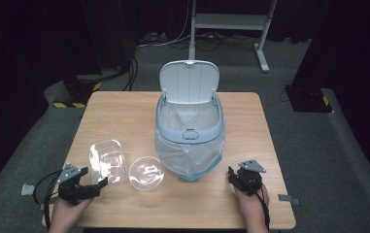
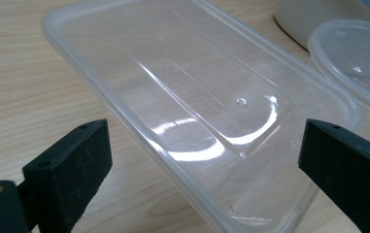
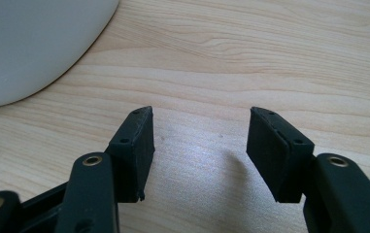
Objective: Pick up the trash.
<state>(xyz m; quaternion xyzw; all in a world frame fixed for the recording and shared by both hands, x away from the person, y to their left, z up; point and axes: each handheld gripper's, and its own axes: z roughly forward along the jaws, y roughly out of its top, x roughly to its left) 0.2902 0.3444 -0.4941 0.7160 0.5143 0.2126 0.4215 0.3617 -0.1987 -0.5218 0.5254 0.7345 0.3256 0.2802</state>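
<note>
A clear rectangular plastic container (image 1: 108, 161) (image 2: 192, 102) lies on the wooden table (image 1: 124, 116) at the front left. My left gripper (image 1: 91, 188) (image 2: 207, 160) is open, its jaws set wide on either side of the container's near end, not touching it. A clear round container (image 1: 146, 173) (image 2: 357, 53) sits just right of the rectangular one. A white bin (image 1: 190, 128) (image 3: 27, 43) with a raised lid and a clear bag liner stands mid-table. My right gripper (image 1: 232, 175) (image 3: 199, 141) rests open over bare wood right of the bin, with nothing between its jaws.
Beyond the table are a white desk frame (image 1: 231, 22), cables on the grey floor (image 1: 139, 63) and dark curtains. Bare wood lies behind the containers and right of the bin.
</note>
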